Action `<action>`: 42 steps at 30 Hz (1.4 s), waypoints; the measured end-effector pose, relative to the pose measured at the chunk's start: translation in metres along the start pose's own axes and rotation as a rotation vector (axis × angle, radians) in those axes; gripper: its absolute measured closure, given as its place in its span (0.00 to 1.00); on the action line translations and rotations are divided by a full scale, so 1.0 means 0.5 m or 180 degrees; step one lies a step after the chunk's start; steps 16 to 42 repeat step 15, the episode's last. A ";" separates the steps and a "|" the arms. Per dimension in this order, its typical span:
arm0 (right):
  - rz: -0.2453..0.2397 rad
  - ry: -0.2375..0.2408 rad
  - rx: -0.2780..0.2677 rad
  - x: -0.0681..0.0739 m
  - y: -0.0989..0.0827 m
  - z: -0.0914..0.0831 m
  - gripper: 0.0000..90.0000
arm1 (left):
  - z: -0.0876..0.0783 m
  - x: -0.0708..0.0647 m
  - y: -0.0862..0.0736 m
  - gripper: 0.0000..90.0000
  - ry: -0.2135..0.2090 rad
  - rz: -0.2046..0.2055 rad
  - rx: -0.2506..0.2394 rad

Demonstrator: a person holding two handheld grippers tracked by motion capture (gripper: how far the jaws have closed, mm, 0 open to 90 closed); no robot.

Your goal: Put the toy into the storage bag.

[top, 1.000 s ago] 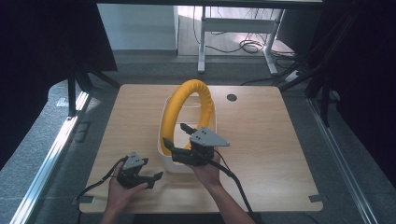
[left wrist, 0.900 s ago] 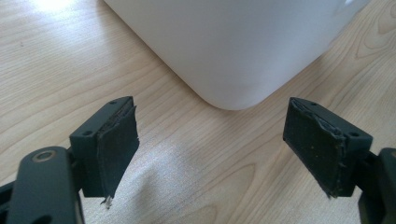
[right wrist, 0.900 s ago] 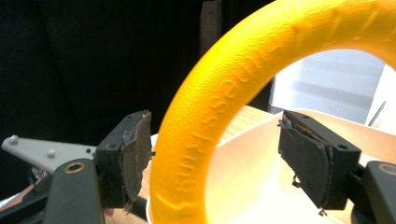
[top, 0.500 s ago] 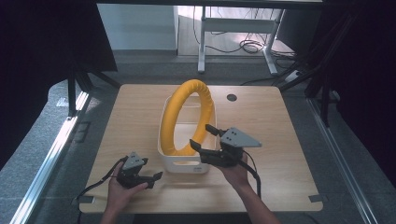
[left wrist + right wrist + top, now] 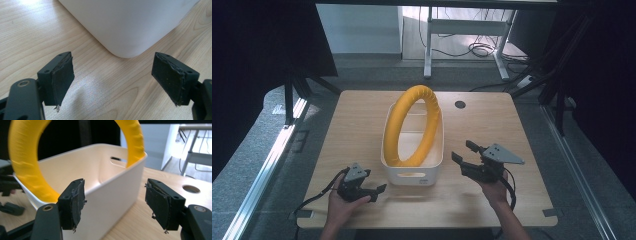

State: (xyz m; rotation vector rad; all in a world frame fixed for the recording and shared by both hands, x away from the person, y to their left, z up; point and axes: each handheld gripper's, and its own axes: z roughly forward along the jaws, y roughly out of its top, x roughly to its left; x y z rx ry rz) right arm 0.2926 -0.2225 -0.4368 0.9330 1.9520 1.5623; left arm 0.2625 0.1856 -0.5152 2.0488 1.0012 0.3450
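Observation:
A big yellow ring (image 5: 413,125) stands on edge in a white bin (image 5: 411,178) at the middle of the wooden table (image 5: 357,130). My right gripper (image 5: 464,151) hovers just right of the bin and points at its side wall. Its jaws are open and have just been closing, with nothing between the pads. In the right gripper view the bin (image 5: 112,187) and the ring (image 5: 23,172) lie straight ahead of the right gripper (image 5: 117,202). My left gripper (image 5: 377,192) rests open at the bin's front left corner (image 5: 125,27), with bare wood between the left gripper's (image 5: 116,73) pads.
A round cable hole (image 5: 460,104) sits in the table's far right part. Bare wood lies on both sides of the bin. A desk frame (image 5: 464,30) and cables stand on the floor beyond the far edge.
My right gripper has swung from in front of the ring, above the bin, out to the bin's right side and a little lower. The left gripper has stayed put.

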 end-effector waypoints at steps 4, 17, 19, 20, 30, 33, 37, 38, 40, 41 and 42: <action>0.0031 -0.0068 0.0017 -0.014 -0.009 -0.007 0.36 | -0.001 0.000 0.000 0.20 0.0009 -0.0004 -0.0014; -0.0065 -0.0052 0.0012 -0.019 -0.022 -0.012 0.36 | 0.001 0.000 0.000 0.20 -0.0001 0.0011 0.0004; -0.0065 -0.0052 0.0012 -0.019 -0.022 -0.012 0.36 | 0.001 0.000 0.000 0.20 -0.0001 0.0011 0.0004; -0.0065 -0.0052 0.0012 -0.019 -0.022 -0.012 0.36 | 0.001 0.000 0.000 0.20 -0.0001 0.0011 0.0004; -0.0065 -0.0052 0.0012 -0.019 -0.022 -0.012 0.36 | 0.001 0.000 0.000 0.20 -0.0001 0.0011 0.0004; -0.0065 -0.0052 0.0012 -0.019 -0.022 -0.012 0.36 | 0.001 0.000 0.000 0.20 -0.0001 0.0011 0.0004; -0.0065 -0.0052 0.0012 -0.019 -0.022 -0.012 0.36 | 0.001 0.000 0.000 0.20 -0.0001 0.0011 0.0004; -0.0065 -0.0052 0.0012 -0.019 -0.022 -0.012 0.36 | 0.001 0.000 0.000 0.20 -0.0001 0.0011 0.0004; -0.0065 -0.0052 0.0012 -0.019 -0.022 -0.012 0.36 | 0.001 0.000 0.000 0.20 -0.0001 0.0011 0.0004; -0.0065 -0.0052 0.0012 -0.019 -0.022 -0.012 0.36 | 0.001 0.000 0.000 0.20 -0.0001 0.0011 0.0004; -0.0065 -0.0052 0.0012 -0.019 -0.022 -0.012 0.36 | 0.001 0.000 0.000 0.20 -0.0001 0.0011 0.0004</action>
